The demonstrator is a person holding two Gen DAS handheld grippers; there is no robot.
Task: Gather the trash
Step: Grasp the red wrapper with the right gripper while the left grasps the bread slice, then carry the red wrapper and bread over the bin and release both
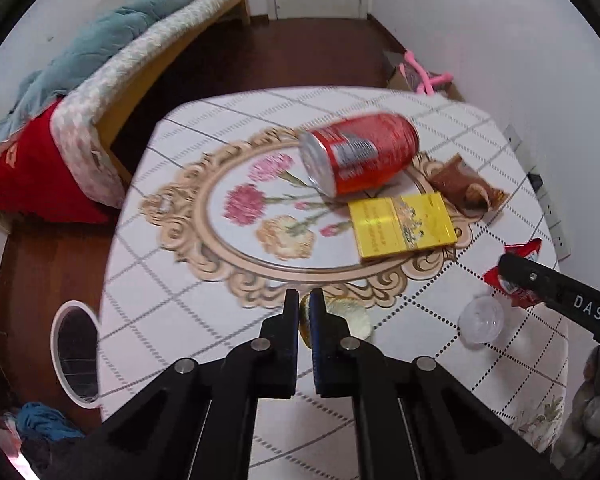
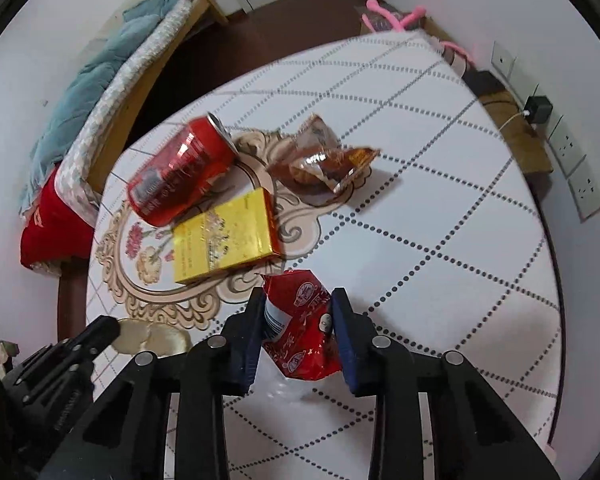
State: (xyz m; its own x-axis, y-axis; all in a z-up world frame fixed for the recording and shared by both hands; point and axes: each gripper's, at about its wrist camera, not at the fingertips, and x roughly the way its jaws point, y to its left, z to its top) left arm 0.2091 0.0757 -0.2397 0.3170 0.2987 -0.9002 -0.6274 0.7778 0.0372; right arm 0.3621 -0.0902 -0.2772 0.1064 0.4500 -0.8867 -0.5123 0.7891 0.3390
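My left gripper (image 1: 304, 304) is shut on a pale gold foil wrapper (image 1: 350, 316) lying on the near part of the table; the wrapper also shows in the right wrist view (image 2: 152, 338). My right gripper (image 2: 298, 306) is shut on a red snack wrapper (image 2: 300, 328), seen from the left wrist view (image 1: 514, 276) too. A red can (image 1: 360, 156) lies on its side mid-table. A yellow box (image 1: 402, 226) lies in front of it. A brown wrapper (image 1: 466, 184) lies to its right. A clear plastic cup (image 1: 482, 320) lies under the right gripper.
The round table (image 1: 172, 296) has a white checked cloth with a flower medallion. A white bin (image 1: 74, 350) stands on the floor to the left. A bed (image 1: 112, 76) with blankets runs along the left wall. Wall sockets (image 2: 572, 160) are at the right.
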